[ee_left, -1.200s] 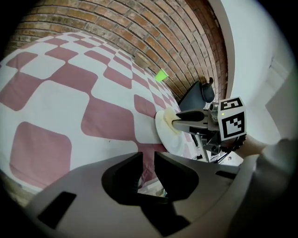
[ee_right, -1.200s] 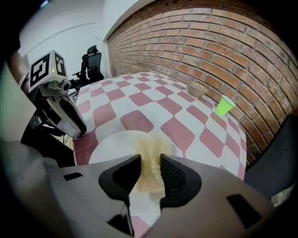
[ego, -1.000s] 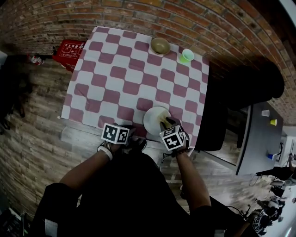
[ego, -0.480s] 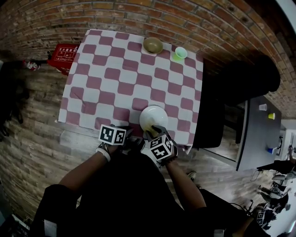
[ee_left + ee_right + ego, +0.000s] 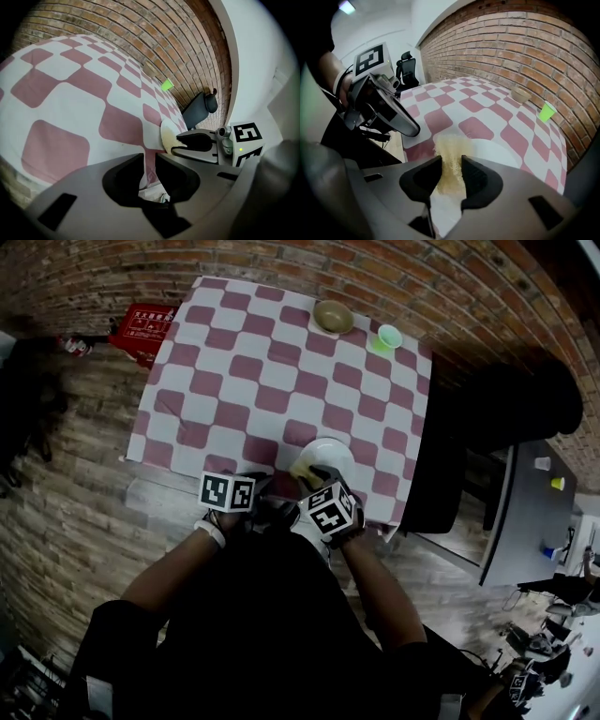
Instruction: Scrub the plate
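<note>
Right gripper [image 5: 451,165] clamps a yellow scrub pad [image 5: 449,146] at the plate's [image 5: 337,450] near edge. Left gripper [image 5: 149,161], jaws narrowly apart, sits just left of it.

In the head view the right claw [image 5: 312,482] and its marker cube cover the near rim of the plate [image 5: 330,452] and most of the yellow scrub pad [image 5: 302,471]. The print on the red box [image 5: 142,329] is too small to read.
</note>
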The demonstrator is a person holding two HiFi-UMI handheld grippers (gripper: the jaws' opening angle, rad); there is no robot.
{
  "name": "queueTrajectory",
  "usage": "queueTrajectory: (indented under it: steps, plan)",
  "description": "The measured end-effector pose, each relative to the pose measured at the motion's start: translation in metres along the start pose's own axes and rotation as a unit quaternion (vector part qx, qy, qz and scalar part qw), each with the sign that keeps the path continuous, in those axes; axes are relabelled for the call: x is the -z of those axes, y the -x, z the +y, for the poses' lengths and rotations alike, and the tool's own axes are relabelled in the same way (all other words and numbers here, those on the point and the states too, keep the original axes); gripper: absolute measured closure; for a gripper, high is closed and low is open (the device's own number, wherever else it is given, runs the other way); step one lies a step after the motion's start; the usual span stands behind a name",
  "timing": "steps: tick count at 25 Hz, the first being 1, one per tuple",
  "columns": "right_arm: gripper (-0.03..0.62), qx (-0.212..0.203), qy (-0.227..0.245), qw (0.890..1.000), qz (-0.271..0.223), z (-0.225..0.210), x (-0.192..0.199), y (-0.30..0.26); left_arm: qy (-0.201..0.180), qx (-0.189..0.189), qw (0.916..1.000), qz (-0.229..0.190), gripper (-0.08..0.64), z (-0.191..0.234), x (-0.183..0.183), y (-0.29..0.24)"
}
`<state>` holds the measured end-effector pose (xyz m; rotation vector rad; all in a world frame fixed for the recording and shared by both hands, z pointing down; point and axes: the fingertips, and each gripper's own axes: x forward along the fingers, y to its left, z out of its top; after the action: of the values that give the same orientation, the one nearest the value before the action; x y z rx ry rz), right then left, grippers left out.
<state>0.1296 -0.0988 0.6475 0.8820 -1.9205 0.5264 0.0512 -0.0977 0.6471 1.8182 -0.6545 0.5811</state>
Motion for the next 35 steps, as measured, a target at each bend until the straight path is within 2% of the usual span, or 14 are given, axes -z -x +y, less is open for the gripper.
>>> queueTrajectory:
  steps: [9, 16, 22, 28, 31, 33, 35]
  plan:
    - [0.454, 0.020, 0.013, 1.000, 0.005, -0.036, -0.015, -0.011, 0.035, -0.007, 0.9988, -0.033, 0.474, 0.016, -0.018, 0.012]
    - [0.454, 0.038, -0.009, 0.999, 0.004, -0.062, -0.008, -0.008, 0.043, -0.017, 0.9967, -0.067, 0.474, 0.031, -0.048, 0.026]
    - [0.454, 0.047, -0.030, 0.998, 0.008, -0.066, 0.010, -0.001, 0.054, -0.026, 0.9943, -0.089, 0.474, 0.044, -0.068, 0.037]
    - [0.454, 0.046, -0.068, 0.997, 0.011, -0.051, 0.032, 0.013, 0.045, -0.027, 0.9951, -0.084, 0.474, 0.043, -0.069, 0.037]
    - [0.454, 0.052, -0.090, 0.994, -0.020, -0.042, 0.030, 0.027, 0.031, -0.023, 0.9963, -0.077, 0.474, 0.035, -0.064, 0.035]
    - [0.454, 0.049, -0.133, 0.988, -0.061, -0.037, 0.024, 0.041, 0.020, -0.021, 0.9968, -0.074, 0.474, 0.028, -0.062, 0.036]
    - [0.454, 0.034, -0.204, 0.973, -0.104, -0.034, 0.022, 0.056, 0.009, -0.016, 0.9972, -0.072, 0.474, 0.021, -0.060, 0.037]
